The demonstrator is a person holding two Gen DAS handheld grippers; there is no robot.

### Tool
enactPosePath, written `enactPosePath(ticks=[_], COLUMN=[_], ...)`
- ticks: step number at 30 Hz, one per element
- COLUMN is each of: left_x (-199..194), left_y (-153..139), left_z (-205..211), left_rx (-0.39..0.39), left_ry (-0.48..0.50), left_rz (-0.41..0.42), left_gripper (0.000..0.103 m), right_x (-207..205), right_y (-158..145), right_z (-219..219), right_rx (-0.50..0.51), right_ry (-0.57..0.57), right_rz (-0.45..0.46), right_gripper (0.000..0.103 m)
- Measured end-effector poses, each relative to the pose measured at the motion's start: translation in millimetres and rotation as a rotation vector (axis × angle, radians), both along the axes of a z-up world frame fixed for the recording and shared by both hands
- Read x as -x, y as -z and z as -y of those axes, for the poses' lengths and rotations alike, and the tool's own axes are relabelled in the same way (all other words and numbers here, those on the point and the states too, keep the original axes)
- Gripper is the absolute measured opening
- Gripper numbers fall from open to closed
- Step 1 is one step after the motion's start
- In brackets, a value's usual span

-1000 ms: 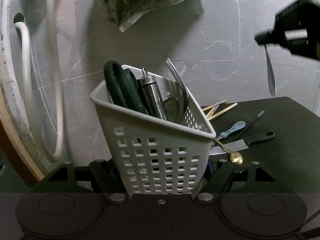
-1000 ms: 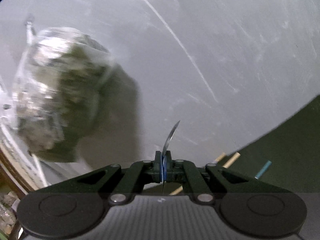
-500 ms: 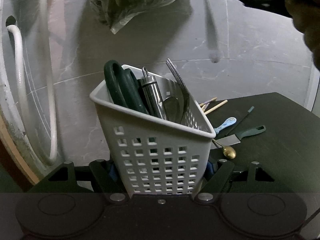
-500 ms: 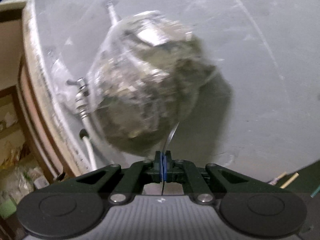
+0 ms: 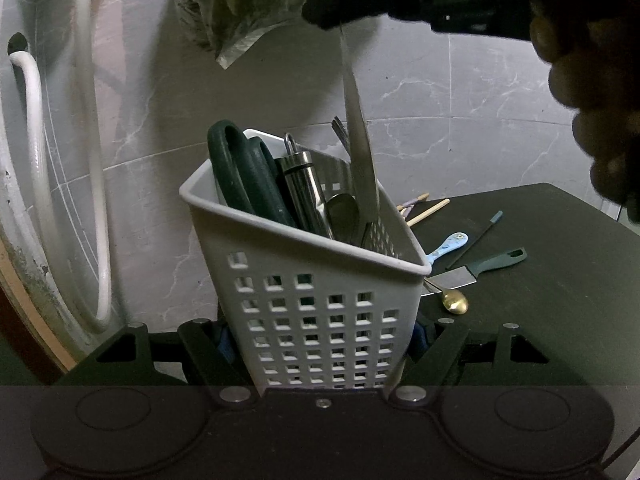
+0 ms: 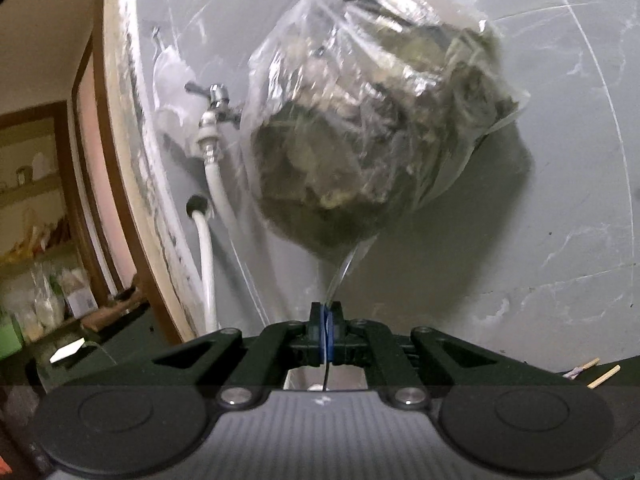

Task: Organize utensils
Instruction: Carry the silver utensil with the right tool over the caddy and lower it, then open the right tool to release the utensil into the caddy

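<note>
no writing i can read. my right gripper [image 5: 340, 16] pinches a metal utensil [image 5: 360, 148] hanging upright, tip inside the white caddy [image 5: 316, 304], which my left gripper [image 5: 320, 344] clamps.

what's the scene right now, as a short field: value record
left hand-held gripper: shut on white utensil basket
right hand-held gripper: shut on metal utensil handle, hanging down into the basket's mouth
in basket: green-handled scissors, steel cylinder, fork
on dark table: green-handled knife, gold spoon, blue patterned spoon, chopsticks
behind: plastic bag, white hose
</note>
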State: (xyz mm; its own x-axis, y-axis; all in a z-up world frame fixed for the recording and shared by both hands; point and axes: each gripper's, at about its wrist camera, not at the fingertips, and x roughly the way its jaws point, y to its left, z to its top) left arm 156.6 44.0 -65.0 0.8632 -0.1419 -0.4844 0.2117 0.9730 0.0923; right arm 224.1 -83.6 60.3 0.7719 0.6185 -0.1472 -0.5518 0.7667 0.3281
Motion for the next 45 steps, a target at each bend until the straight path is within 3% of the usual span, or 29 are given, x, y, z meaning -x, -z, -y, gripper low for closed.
enactPosePath(ticks=[14, 22, 27, 38, 45], left_x=[-0.9, 0.4, 2.8, 4.0, 2.6], left_y=[-1.0, -1.0, 0.6, 1.4, 2.7], left_z=[-0.7, 0.0, -0.1, -5.3, -3.8], left_rx=[-0.011, -0.016, -0.045, -0.059, -0.071], left_ry=[0.000, 0.003, 0.021, 0.054, 0.060], left_rz=[-0.002, 0.005, 0.017, 0.022, 0.024], left_gripper=[0.077, 0.077, 0.078, 0.078, 0.079], right_x=[28.8, 56.1, 63.8, 57.9, 57.8], right_y=[22.0, 31.7, 35.9, 42.3, 38.8], right_z=[-24.6, -44.1, -48.7, -42.4, -48.4], right_rx=[0.223, 0.335, 0.338, 0.269, 0.337], right_ry=[-0.032, -0.084, -0.087, -0.058, -0.031], right_rz=[0.095, 0.209, 0.230, 0.167, 0.173], right_gripper=[0.002, 0.002, 0.002, 0.002, 0.005])
